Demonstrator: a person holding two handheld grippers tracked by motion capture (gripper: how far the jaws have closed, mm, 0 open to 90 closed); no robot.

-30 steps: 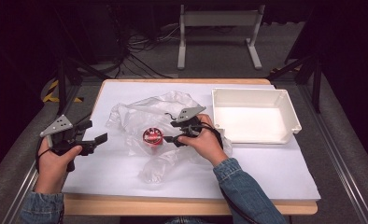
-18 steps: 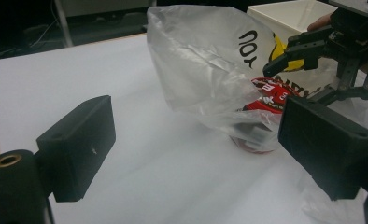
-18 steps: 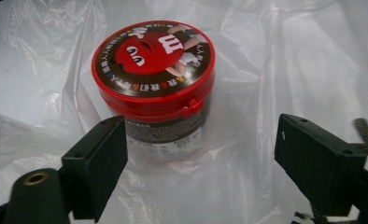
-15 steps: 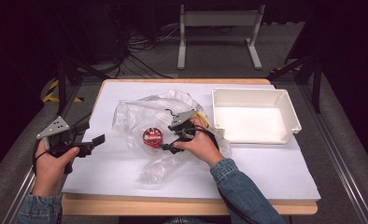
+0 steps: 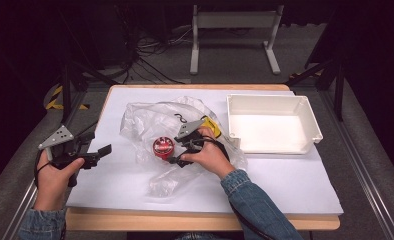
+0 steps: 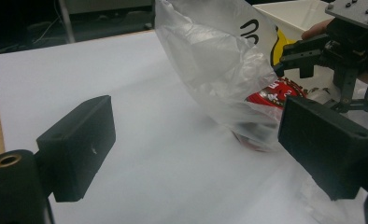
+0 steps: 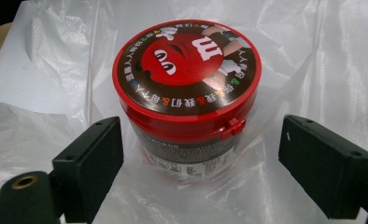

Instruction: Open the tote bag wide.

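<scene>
Nearest me, at about seven o'clock on the worktop (image 5: 285, 190), the left hand-held gripper (image 5: 103, 151) hovers above the white sheet with its jaws spread and nothing between them. It points toward three o'clock, at the plastic bag (image 5: 150, 120), which lies well apart from it.

Further in, near the middle of the worktop, the right hand-held gripper (image 5: 177, 159) sits low among the folds of the bag. Its jaws are spread wide too, one on either side of a small candy tub (image 7: 187, 93) with a red lid, and they are not touching it. The tub stands upright on the crinkled plastic, just at nine o'clock of the right hand. Something yellow (image 5: 211, 124) shows through the bag behind that hand; I cannot tell what it is.

Beyond, at two o'clock, a white tray (image 5: 305, 107) sits empty.

To my eye the step in hand is lining up on the tub, with the grip not yet made. The next move likely calls for closing the right jaws squarely on the tub's side below the lid, without catching loose film, while the left gripper comes in to pin or lift the bag
</scene>
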